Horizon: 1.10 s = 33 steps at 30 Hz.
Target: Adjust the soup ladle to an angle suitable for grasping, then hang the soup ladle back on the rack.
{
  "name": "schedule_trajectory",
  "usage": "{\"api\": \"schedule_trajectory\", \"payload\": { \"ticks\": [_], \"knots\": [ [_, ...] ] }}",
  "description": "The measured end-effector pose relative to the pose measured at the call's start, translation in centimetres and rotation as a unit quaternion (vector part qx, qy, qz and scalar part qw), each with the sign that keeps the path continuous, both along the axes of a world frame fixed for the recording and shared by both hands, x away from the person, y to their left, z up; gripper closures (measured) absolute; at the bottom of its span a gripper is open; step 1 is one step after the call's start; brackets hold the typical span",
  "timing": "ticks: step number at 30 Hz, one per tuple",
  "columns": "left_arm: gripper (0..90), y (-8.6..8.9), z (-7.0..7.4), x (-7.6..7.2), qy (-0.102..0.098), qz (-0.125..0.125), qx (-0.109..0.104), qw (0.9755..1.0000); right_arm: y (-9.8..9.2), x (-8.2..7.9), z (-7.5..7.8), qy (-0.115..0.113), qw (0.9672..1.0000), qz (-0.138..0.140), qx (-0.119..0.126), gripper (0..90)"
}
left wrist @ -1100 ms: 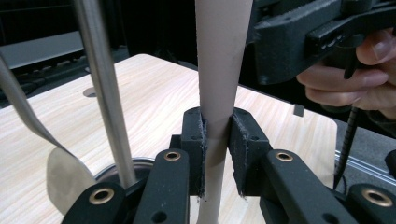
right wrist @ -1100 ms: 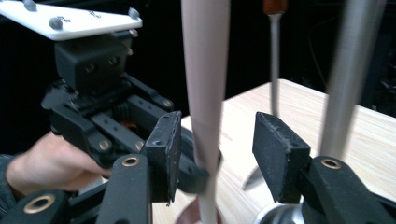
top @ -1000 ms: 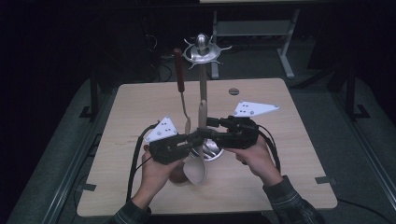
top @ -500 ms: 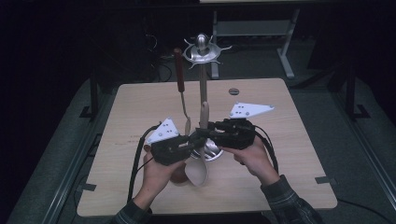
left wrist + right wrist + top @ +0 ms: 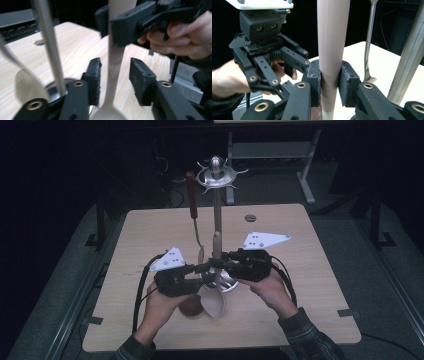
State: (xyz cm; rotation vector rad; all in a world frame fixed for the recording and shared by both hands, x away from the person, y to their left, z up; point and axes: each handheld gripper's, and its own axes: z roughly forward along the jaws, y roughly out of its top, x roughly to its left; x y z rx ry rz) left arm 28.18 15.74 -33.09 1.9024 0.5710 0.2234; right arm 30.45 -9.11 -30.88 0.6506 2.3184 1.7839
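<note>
One beige spoon (image 5: 332, 50) was held upright beside the stand's pole (image 5: 217, 220), bowl down above the table (image 5: 300, 310), handle up, seemingly for a handover. It was clamped by the right gripper (image 5: 329, 82); the left gripper (image 5: 113, 77), pads just opening, flanked it without pressing.

High view looks down on the table (image 5: 150, 230); both gripper views face the spoon handle (image 5: 332, 37) closely.

My high view is dim, its surroundings black; the table (image 5: 150, 230) is evenly lit; close gripper views blur.
</note>
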Motion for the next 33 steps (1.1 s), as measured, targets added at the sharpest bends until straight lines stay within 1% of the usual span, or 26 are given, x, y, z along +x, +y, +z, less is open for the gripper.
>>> {"api": "schedule_trajectory", "payload": {
  "ticks": [1,3,5,7,9,11,12,13,14,15,16,18,19,20,21,22,23,24,26,27,28,29,30,31,32,33],
  "knots": [
    [57.5,0.4,-0.1,-0.1,0.004,0.002,0.002,1.0,0.0,0.0,0.0,-0.002,1.0,0.0,-0.001,72.9],
    [53.4,1.4,-0.3,-0.1,0.006,0.003,0.02,0.9998,0.1,0.1,0.0,-0.005,1.0,0.001,-0.005,72.9],
    [50.1,2.4,-0.7,-0.4,0.018,0.01,0.027,0.9994,0.2,0.1,0.1,-0.007,0.9999,0.0,-0.011,72.9],
    [47.4,3.4,-1.3,-0.5,0.03,0.015,0.04,0.9987,0.3,0.1,0.2,-0.011,0.9999,0.001,-0.013,72.9],
    [44.9,4.4,-2.0,-0.6,0.041,0.022,0.054,0.9974,0.3,0.2,0.3,-0.015,0.9998,0.003,-0.014,72.9],
    [42.9,5.4,-2.7,-0.8,0.049,0.028,0.076,0.9955,0.4,0.3,0.5,-0.015,0.9998,0.005,-0.013,72.9],
    [42.0,5.8,-3.0,-0.9,0.051,0.032,0.089,0.9942,0.4,0.3,0.5,-0.017,0.9997,0.006,-0.015,72.9],
    [41.7,6.3,-3.4,-1.1,0.054,0.036,0.097,0.9932,0.5,0.4,0.6,-0.018,0.9997,0.008,-0.015,72.8],
    [40.9,6.3,-3.4,-1.1,0.054,0.036,0.097,0.9932,0.5,0.4,0.6,-0.018,0.9997,0.008,-0.015,72.8],
    [40.1,7.4,-4.2,-1.1,0.066,0.041,0.102,0.9918,0.5,0.5,0.8,-0.021,0.9996,0.01,-0.014,72.9],
    [40.0,7.9,-4.6,-1.2,0.071,0.043,0.098,0.9917,0.6,0.5,0.9,-0.023,0.9996,0.01,-0.015,72.9],
    [38.7,8.8,-5.3,-1.2,0.07,0.054,0.108,0.9902,0.6,0.6,1.1,-0.024,0.9995,0.013,-0.018,72.9],
    [37.8,9.2,-5.7,-1.2,0.073,0.06,0.114,0.9891,0.6,0.6,1.2,-0.024,0.9995,0.013,-0.017,72.9],
    [37.3,9.2,-5.7,-1.2,0.073,0.06,0.114,0.9891,0.6,0.7,1.3,-0.025,0.9994,0.014,-0.018,73.0],
    [36.5,9.6,-6.1,-1.2,0.075,0.065,0.117,0.9882,0.7,0.7,1.4,-0.025,0.9994,0.015,-0.018,73.0],
    [35.7,10.0,-6.5,-1.2,0.079,0.074,0.114,0.9875,0.7,0.7,1.7,-0.026,0.9994,0.017,-0.018,73.0],
    [35.7,10.3,-6.7,-1.2,0.079,0.076,0.115,0.9873,0.7,0.7,1.7,-0.026,0.9994,0.017,-0.018,73.0],
    [33.9,10.9,-7.3,-1.2,0.08,0.08,0.118,0.9865,0.9,0.8,2.1,-0.029,0.9992,0.021,-0.017,73.0],
    [32.2,11.3,-7.8,-1.3,0.08,0.085,0.13,0.9847,1.0,0.8,2.5,-0.035,0.9989,0.025,-0.018,73.0],
    [31.5,11.3,-7.8,-1.3,0.08,0.085,0.13,0.9847,1.0,0.8,2.8,-0.037,0.9988,0.028,-0.018,73.0],
    [31.5,11.7,-8.3,-1.2,0.082,0.086,0.132,0.9841,1.0,0.8,2.8,-0.037,0.9988,0.028,-0.018,73.0],
    [30.4,11.8,-8.6,-1.3,0.083,0.087,0.133,0.9837,1.2,0.9,3.4,-0.042,0.9985,0.032,-0.017,73.0],
    [30.0,11.8,-8.6,-1.3,0.083,0.087,0.133,0.9837,1.3,1.0,3.8,-0.043,0.9984,0.033,-0.017,73.0],
    [29.7,12.1,-9.1,-1.3,0.083,0.086,0.137,0.9834,1.4,1.1,4.1,-0.047,0.9982,0.035,-0.016,73.0],
    [29.7,12.1,-9.1,-1.3,0.083,0.086,0.137,0.9834,1.6,1.2,4.4,-0.049,0.9981,0.037,-0.014,73.0],
    [29.7,12.3,-9.4,-1.4,0.086,0.09,0.136,0.9828,1.7,1.2,4.7,-0.048,0.998,0.037,-0.014,73.0]
  ]
}}
